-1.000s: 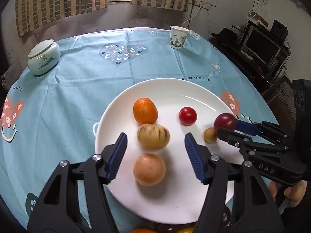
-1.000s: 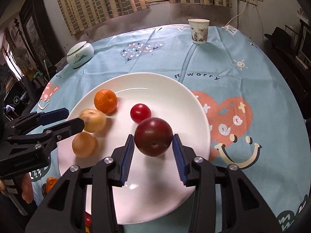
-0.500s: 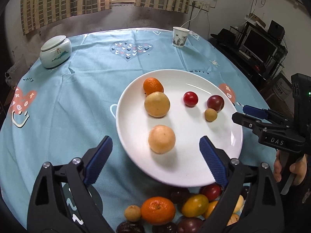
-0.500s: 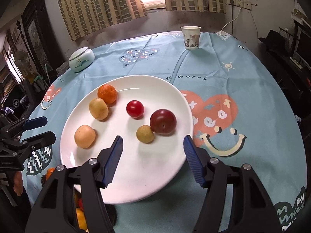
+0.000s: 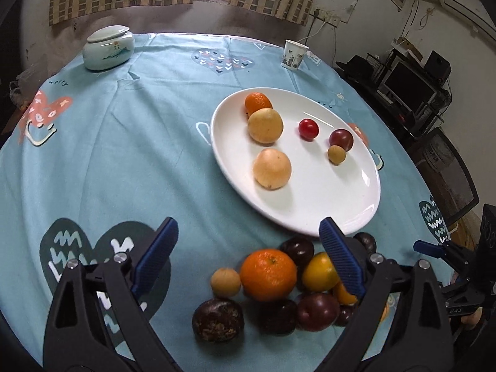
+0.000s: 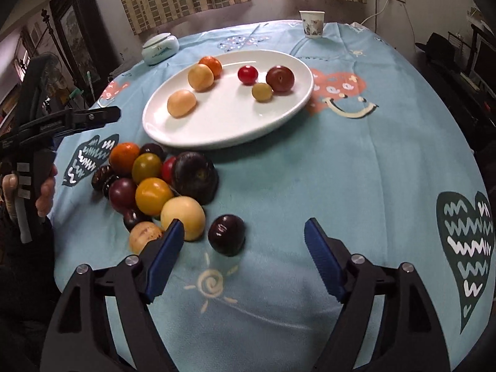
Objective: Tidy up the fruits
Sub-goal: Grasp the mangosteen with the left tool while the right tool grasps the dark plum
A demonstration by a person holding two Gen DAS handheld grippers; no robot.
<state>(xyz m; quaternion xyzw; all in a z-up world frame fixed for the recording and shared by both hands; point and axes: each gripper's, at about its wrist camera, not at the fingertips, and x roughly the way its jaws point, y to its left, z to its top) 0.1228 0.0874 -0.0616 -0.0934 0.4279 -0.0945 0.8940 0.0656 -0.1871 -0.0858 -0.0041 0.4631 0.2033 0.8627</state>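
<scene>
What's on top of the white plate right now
Six fruits sit on the white plate: an orange mandarin, two pale yellow fruits, a red tomato, a dark plum and a small greenish fruit. The mandarin is partly covered.

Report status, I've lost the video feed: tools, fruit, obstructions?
Both tools, left and right, open, empty. Six fruits on plate; pile waits. Nothing blocking.

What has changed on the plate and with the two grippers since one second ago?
The right gripper released the dark red plum onto the white plate and withdrew, open. The left gripper also withdrew and opened wider. The other five fruits stayed on the plate.
</scene>
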